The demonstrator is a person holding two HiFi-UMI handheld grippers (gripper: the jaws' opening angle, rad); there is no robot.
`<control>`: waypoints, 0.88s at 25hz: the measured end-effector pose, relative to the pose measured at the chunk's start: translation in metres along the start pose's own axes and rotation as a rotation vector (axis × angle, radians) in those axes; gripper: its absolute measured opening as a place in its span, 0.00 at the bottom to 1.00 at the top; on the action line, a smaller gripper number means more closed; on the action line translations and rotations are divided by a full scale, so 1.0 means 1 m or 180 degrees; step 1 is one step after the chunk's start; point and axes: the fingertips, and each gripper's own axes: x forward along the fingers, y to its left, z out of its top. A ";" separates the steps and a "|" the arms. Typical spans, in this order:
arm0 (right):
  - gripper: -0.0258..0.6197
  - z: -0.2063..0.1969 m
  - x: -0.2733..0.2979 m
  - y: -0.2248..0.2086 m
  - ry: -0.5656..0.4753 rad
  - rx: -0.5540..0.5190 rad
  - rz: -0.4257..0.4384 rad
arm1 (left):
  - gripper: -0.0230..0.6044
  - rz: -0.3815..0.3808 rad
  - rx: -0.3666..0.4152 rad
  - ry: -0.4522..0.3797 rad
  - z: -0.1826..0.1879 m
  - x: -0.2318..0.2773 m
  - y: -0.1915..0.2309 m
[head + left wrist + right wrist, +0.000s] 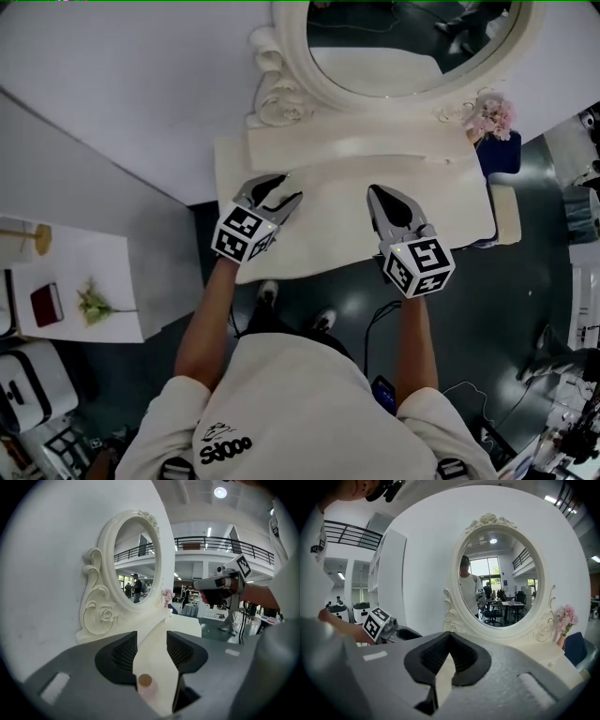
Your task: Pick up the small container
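The small container (145, 683) is a pale pink pot with a round tan lid. It stands on the cream dressing table (328, 239) low between the jaws of my left gripper (152, 638), close to the left jaw. The pads stand wide apart and do not press on it. In the head view my left gripper (287, 189) is open over the table's left part, and the container is hidden under it. My right gripper (377, 193) hovers over the table's middle right, its jaws shut with nothing between them (450, 638).
An oval mirror (412, 47) in an ornate cream frame rises at the table's back. Pink flowers (492, 117) stand at the back right, with a blue seat (502, 155) beyond the right edge. A white side table (84, 272) at the left carries a red book (47, 305).
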 end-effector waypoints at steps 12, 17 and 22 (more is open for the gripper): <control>0.04 -0.064 0.016 -0.005 0.0345 0.0266 0.0115 | 0.42 0.0183 -0.0156 0.0439 -0.103 0.038 0.015; 0.04 -0.084 0.008 -0.005 0.0484 0.0317 0.0025 | 0.41 0.0184 -0.0234 0.0492 -0.127 0.054 0.017; 0.04 -0.097 -0.005 -0.007 0.0545 0.0375 -0.0088 | 0.32 0.0274 -0.0249 0.0390 -0.136 0.061 0.023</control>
